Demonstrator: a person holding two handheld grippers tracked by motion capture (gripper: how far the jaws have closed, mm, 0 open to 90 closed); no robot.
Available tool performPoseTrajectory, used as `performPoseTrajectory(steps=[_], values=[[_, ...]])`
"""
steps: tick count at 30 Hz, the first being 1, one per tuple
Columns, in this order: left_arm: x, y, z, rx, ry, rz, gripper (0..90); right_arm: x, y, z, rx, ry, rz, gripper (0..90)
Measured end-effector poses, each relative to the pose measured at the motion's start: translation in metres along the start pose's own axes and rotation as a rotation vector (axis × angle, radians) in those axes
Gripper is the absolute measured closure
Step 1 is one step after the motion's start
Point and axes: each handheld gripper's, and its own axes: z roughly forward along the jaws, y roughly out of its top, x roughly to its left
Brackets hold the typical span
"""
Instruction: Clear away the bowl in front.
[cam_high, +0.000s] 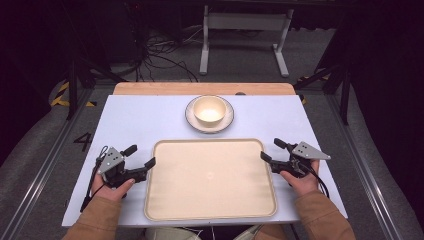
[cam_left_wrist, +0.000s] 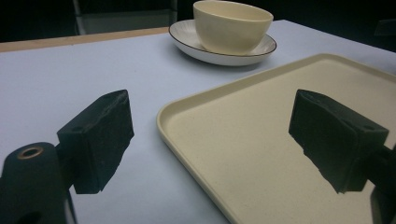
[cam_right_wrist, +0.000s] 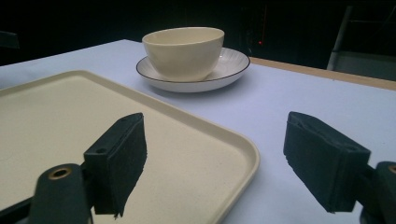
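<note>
1. Two grippers sit nearest us: the left gripper (cam_high: 139, 156) at about eight o'clock on the table and the right gripper (cam_high: 274, 150) at about four o'clock, each with jaws spread wide and holding nothing.
2. One tray (cam_high: 165, 200), cream and bare, lies flat between them at the table's centre and toward six o'clock. In each gripper view, one jaw stands over the tray's far corner on that side and the other over bare table (cam_high: 135, 120), so both straddle its rim without touching it.
3. One bowl (cam_high: 209, 109) stands upright on one dark-rimmed plate (cam_high: 190, 118) at twelve o'clock, just beyond the tray's far edge and apart from it.
4. We judge the bowl and plate to be what we reach for next, both being well ahead of the jaws.
5. Risks, as we see them: closing on the bowl's smooth, curved wall may let it slip or tip; lifting the plate by its shallow rim could send the loose bowl sliding off; a low reach could nudge the tray into the plate.
</note>
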Motion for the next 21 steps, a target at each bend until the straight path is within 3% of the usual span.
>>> performPoseTrajectory(steps=[10, 13, 21], values=[[0.000, 0.011, 0.001, -0.022, 0.012, -0.024, 14.4, -0.001, 0.000, 0.000, -0.004, 0.008, 0.011, 17.0], [-0.002, 0.017, 0.004, -0.015, 0.016, -0.016, 14.5, -0.002, 0.000, -0.001, -0.008, 0.006, 0.024, 15.6], [-0.002, 0.042, 0.011, -0.025, -0.022, -0.030, 14.4, -0.003, -0.001, -0.003, -0.028, -0.001, 0.030, 12.8]])
